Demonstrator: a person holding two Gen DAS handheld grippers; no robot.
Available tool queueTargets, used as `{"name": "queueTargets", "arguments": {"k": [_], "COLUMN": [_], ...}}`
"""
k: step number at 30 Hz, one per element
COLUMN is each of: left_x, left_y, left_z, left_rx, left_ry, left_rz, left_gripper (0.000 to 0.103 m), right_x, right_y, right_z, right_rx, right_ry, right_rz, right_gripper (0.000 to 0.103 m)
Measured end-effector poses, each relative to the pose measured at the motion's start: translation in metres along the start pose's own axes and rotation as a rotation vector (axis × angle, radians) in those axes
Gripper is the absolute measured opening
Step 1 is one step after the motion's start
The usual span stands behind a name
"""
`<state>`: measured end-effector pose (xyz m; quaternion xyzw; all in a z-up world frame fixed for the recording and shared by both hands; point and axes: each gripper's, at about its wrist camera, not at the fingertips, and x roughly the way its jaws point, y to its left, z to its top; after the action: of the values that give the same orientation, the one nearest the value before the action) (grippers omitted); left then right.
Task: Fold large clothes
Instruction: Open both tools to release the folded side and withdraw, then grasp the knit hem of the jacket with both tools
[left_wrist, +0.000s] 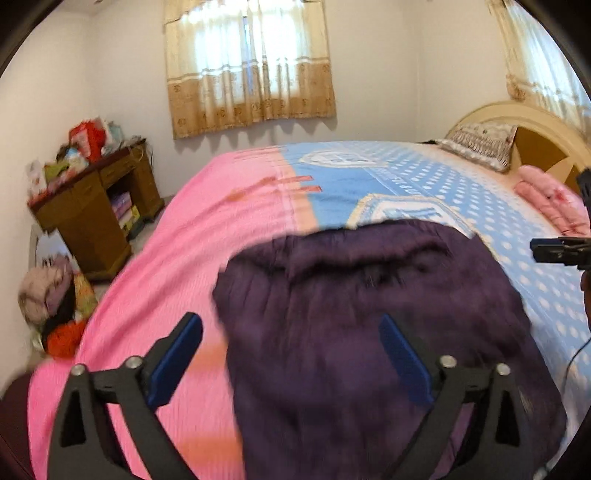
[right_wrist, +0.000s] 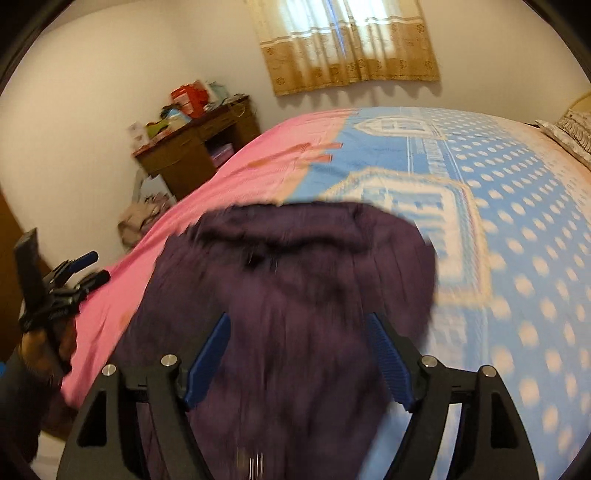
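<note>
A large dark purple garment (left_wrist: 369, 332) lies in a bunched heap on the bed, its fuzzy collar edge toward the far side. My left gripper (left_wrist: 290, 325) hovers over its near left part, open, with nothing pinched between the blue pads (left_wrist: 173, 365). In the right wrist view the same garment (right_wrist: 295, 280) fills the middle, and my right gripper (right_wrist: 297, 319) stands open above it, its pads (right_wrist: 391, 365) bare. The left gripper (right_wrist: 81, 269) shows at the left edge there, held by a hand. The right gripper (left_wrist: 557, 251) pokes in at the right edge of the left wrist view. Both views are motion-blurred.
The bed cover (left_wrist: 177, 251) is pink on the left and blue with white dots on the right. A cluttered wooden desk (left_wrist: 92, 206) stands at the far left with a clothes pile (left_wrist: 55, 302) on the floor. A pillow (left_wrist: 480, 144), a folded pink quilt (left_wrist: 550, 199) and the headboard (left_wrist: 535, 125) are far right.
</note>
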<state>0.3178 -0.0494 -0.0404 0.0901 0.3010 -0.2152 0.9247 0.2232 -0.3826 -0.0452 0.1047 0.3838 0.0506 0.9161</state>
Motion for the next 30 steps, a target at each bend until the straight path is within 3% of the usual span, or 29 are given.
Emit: {"name": "queueTargets", "arguments": {"k": [5, 8, 11, 15, 21, 23, 25, 28, 30], "left_x": [-0.057, -0.075, -0.076, -0.067, -0.057, -0.055, -0.055, -0.055, -0.054], "left_y": [0.023, 0.027, 0.022, 0.01, 0.003, -0.001, -0.009, -0.008, -0.007], "left_z": [-0.085, -0.126, -0.158, -0.183, -0.198, -0.206, -0.21, -0.211, -0.209], "left_rx": [-0.086, -0.118, -0.158, -0.198, -0.202, -0.196, -0.156, -0.14, -0.131], "left_ry": [0.046, 0.067, 0.107, 0.109, 0.076, 0.086, 0.055, 0.03, 0.023], "left_rz": [-0.017, -0.031, -0.085, -0.116, -0.157, -0.202, -0.173, -0.184, -0.188], "left_gripper": [0.099, 0.099, 0.1, 0.098, 0.092, 0.084, 0.084, 0.084, 0.08], "right_x": [-0.07, -0.09, -0.09, -0.059, -0.035, -0.034, -0.031, -0.03, -0.033], "right_y": [0.002, -0.002, -0.007, -0.001, 0.018, 0.016, 0.007, -0.004, -0.001], "right_z": [-0.096, -0.149, -0.195, -0.243, -0.26, -0.262, -0.263, -0.266, -0.265], "right_rx": [0.027, 0.065, 0.142, 0.237, 0.202, 0.216, 0.242, 0.283, 0.258], "right_ry": [0.076, 0.135, 0.147, 0.16, 0.081, 0.063, 0.038, 0.009, 0.002], "right_rz": [0.084, 0.121, 0.136, 0.183, 0.226, 0.237, 0.234, 0.275, 0.258], "right_gripper": [0.077, 0.077, 0.077, 0.077, 0.076, 0.069, 0.048, 0.043, 0.043]}}
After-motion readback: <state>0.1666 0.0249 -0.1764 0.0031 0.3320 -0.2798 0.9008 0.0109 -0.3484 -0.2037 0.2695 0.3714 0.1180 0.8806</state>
